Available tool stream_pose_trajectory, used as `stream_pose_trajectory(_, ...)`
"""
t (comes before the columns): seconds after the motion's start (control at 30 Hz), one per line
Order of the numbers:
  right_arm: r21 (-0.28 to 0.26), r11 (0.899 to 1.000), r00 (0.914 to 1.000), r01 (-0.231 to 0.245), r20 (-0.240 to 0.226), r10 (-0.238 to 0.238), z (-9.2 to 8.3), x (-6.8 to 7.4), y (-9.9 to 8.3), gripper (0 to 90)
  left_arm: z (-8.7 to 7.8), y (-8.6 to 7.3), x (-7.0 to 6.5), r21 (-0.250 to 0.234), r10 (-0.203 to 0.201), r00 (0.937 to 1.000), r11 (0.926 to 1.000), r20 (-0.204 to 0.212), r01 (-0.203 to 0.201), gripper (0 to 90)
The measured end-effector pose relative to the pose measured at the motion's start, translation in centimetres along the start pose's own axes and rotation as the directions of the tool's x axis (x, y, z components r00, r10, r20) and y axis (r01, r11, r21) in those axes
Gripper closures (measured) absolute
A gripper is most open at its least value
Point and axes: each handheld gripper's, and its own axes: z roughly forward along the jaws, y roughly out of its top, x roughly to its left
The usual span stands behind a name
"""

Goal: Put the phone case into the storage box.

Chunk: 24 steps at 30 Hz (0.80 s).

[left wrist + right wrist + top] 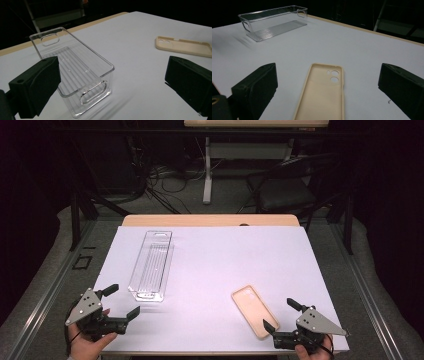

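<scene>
A beige, soft-looking phone case [254, 311] lies flat with its hollow side up on the white-covered worktop [220, 265], near the front edge, probably so that its raised rim can be pinched; the right gripper [282, 314] sits just beside its near end, jaws wide apart and empty, lined up along its length in the right gripper view; the long clear plastic bin [150, 265] stands open-topped well to the left; the left gripper [124, 301], jaws likewise apart and empty, faces its near handle end, perhaps to steady it.
</scene>
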Motion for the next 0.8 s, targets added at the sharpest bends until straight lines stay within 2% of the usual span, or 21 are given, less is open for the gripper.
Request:
stream_pose_trajectory(0.33,0.023,1.0,1.0,-0.009,-0.004,0.009,0.2,0.1,0.0,2.3,0.1,-0.1,0.2,0.011,-0.007,0.9999,0.9999,0.008,0.007,0.5)
stream_pose_trajectory(0.47,0.046,0.999,1.0,0.004,0.002,-0.004,0.4,0.1,0.0,2.3,0.4,0.0,0.2,0.023,-0.005,0.9999,0.9997,0.011,0.005,0.4)
stream_pose_trajectory(0.5,0.069,0.998,0.9998,-0.008,0.018,0.006,0.6,-0.1,-0.1,2.3,0.5,-0.1,0.2,0.026,-0.007,0.9999,0.9996,0.012,0.007,0.4)
stream_pose_trajectory(0.53,0.069,0.998,0.9998,-0.008,0.018,0.006,0.6,-0.1,-0.1,2.3,0.5,-0.1,0.2,0.027,-0.011,0.9999,0.9996,0.009,0.011,0.4)
stream_pose_trajectory(0.67,0.116,0.992,0.9983,-0.045,0.043,0.04,1.1,-0.7,-0.3,2.4,1.2,-0.4,0.6,0.071,-0.034,0.9994,0.9969,-0.003,0.034,0.4)
stream_pose_trajectory(0.73,0.142,0.987,0.9961,-0.077,0.054,0.07,1.3,-1.1,-0.4,2.4,1.4,-0.6,1.0,0.095,-0.053,0.9986,0.994,-0.009,0.053,0.4)
stream_pose_trajectory(0.77,0.139,0.987,0.9954,-0.085,0.056,0.078,1.4,-1.2,-0.5,2.4,1.5,-0.7,1.2,0.107,-0.069,0.9975,0.9917,-0.019,0.07,0.5)
stream_pose_trajectory(0.8,0.16,0.982,0.9934,-0.103,0.066,0.094,1.5,-1.6,-0.6,2.4,1.6,-0.8,1.4,0.119,-0.08,0.9965,0.9895,-0.024,0.083,0.4)
